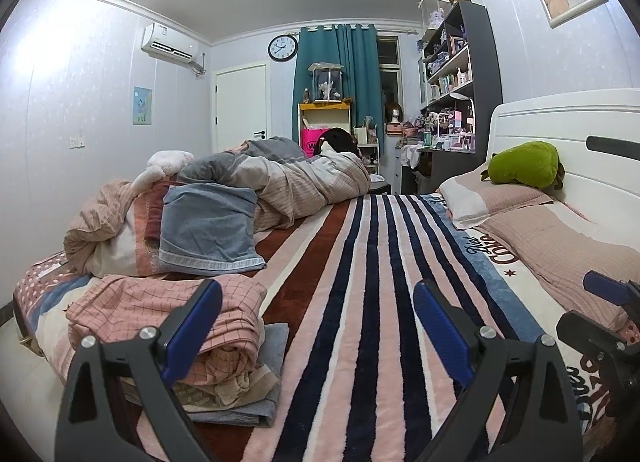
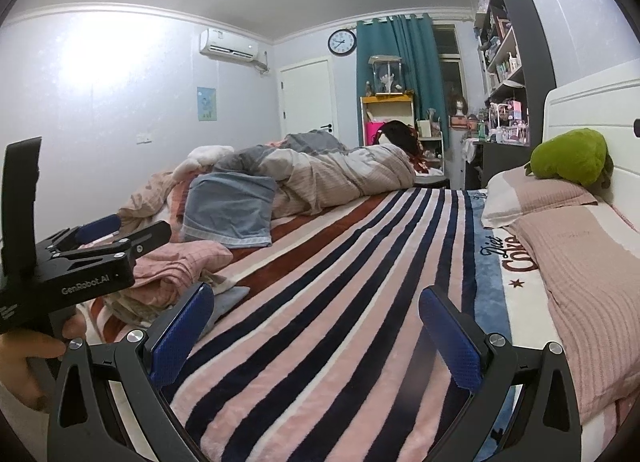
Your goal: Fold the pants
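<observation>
Pink checked pants [image 1: 168, 314] lie crumpled on a small pile of clothes at the left edge of the bed, also in the right wrist view [image 2: 180, 266]. Folded blue jeans [image 1: 208, 230] rest against the quilt behind them, also seen in the right wrist view [image 2: 230, 210]. My left gripper [image 1: 318, 322] is open and empty above the striped blanket [image 1: 360, 302], its left finger next to the pink pants. My right gripper [image 2: 316, 330] is open and empty over the blanket, to the right of the left gripper [image 2: 100, 234].
A bundled quilt [image 1: 280, 178] lies across the far side of the bed. Pillows [image 1: 500, 198] and a green plush toy [image 1: 524, 164] sit by the white headboard on the right. Shelves and a desk stand beyond.
</observation>
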`<state>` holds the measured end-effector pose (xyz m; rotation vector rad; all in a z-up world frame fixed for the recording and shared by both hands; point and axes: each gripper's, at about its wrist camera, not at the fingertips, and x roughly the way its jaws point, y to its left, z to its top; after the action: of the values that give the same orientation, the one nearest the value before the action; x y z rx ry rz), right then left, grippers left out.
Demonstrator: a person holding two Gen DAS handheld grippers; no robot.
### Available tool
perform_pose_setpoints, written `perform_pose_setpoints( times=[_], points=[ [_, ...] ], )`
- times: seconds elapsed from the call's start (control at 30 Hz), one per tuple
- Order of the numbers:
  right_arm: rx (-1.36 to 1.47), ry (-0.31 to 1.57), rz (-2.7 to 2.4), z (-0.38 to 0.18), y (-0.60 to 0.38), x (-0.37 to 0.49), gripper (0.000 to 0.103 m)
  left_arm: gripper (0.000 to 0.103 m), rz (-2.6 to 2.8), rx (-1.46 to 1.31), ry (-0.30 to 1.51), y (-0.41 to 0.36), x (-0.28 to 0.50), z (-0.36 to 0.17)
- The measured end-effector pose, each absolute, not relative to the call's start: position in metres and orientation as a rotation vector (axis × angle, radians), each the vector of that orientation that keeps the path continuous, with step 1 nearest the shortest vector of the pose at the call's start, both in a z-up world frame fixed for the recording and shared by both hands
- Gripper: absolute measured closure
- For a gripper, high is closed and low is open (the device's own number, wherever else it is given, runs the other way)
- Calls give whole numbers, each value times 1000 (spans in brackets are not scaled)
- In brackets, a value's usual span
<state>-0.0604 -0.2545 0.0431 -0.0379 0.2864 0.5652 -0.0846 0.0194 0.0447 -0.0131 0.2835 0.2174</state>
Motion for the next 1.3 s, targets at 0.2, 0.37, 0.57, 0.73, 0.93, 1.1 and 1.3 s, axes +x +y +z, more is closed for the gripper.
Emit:
perform_pose_setpoints(
  times=[0.2, 0.37, 0.57, 0.73, 0.93, 1.1, 1.3],
  points=[
    [-49, 285, 555, 43, -257, -61, 1, 8, 217, -15, 284, 19, -85, 44],
    [-62, 284, 555, 43, -256, -60, 1, 8, 215, -21, 282, 15, -86, 47],
    [-56, 284, 555, 42, -255, -60, 1, 8, 215, -21, 282, 16, -86, 47],
    [-53, 285, 556, 42, -256, -60, 1, 8, 214, -22, 280, 16, -86, 47],
    [-52, 285, 557, 41, -256, -60, 1, 8, 213, -22, 279, 14, -87, 48],
    [-49, 285, 556, 41, -256, -60, 1, 8, 213, -23, 280, 14, -86, 47],
    [-52, 285, 556, 41, -257, -60, 1, 8, 213, -24, 279, 14, -87, 47]
  ],
)
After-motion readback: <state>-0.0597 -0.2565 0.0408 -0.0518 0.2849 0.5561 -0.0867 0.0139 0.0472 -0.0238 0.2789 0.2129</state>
